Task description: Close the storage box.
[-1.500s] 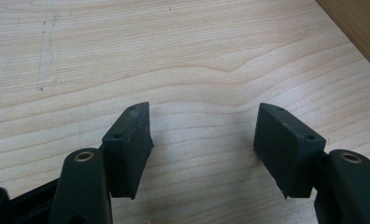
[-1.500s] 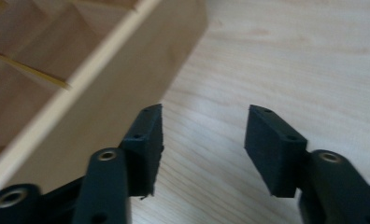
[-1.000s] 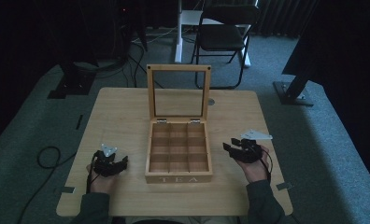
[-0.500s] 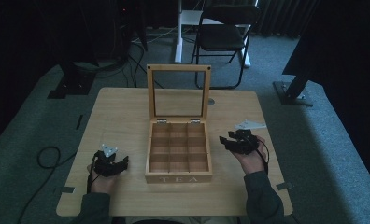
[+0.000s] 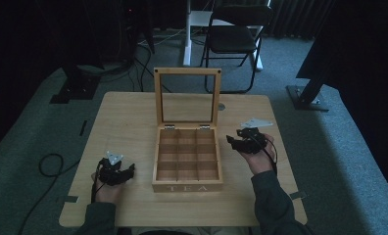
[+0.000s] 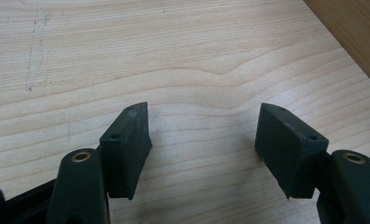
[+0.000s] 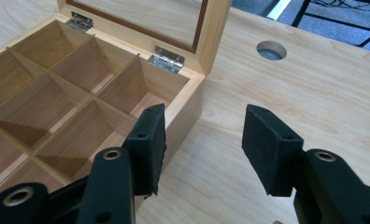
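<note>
Tea box [image 5: 187,156] sits at the middle of the tabletop [image 5: 133,117], toward the near edge, lid [image 5: 187,98] standing upright at its far side, compartments bare. Right tongs [image 5: 233,143] hover just beside the box's right wall near the hinged far corner, jaws apart, nothing between them. Left tongs [image 5: 128,171] rest low near the near-left corner, apart from the box, jaws likewise open over bare wood.
</note>
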Available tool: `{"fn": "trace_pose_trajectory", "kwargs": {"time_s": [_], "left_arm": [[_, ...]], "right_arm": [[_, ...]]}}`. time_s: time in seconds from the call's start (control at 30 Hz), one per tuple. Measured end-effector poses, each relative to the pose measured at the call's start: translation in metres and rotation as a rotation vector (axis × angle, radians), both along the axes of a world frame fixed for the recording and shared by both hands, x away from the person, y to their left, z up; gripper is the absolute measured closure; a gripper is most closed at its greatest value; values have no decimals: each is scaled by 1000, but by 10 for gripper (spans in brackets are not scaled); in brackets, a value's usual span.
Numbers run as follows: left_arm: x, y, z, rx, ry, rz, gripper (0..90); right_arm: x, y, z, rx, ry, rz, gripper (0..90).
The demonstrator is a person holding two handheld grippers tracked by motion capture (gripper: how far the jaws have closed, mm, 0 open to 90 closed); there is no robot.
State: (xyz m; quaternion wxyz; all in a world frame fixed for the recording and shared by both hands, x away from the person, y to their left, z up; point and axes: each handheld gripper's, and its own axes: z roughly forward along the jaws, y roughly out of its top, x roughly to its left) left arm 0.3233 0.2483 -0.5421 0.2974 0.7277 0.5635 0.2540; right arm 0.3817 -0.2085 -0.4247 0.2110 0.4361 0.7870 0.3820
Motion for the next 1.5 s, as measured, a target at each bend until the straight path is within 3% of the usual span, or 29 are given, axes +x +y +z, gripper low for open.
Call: {"fn": "trace_pose_trajectory", "kwargs": {"time_s": [0.27,0.6,0.73,1.1,1.5], "left_arm": [[0,-1,0,1,-2,1,359],[0,-1,0,14,-5,-3,361],[0,-2,0,13,-4,-2,361],[-1,-2,0,11,-6,1,361],[-1,-2,0,7,-4,4,361]], "right_arm": [[12,4,7,21,-30,-25,478],[29,15,16,12,-56,-12,471],[34,15,20,38,-54,-5,478],[45,11,27,38,-78,-14,488],[63,10,44,8,-118,-17,445]]}}
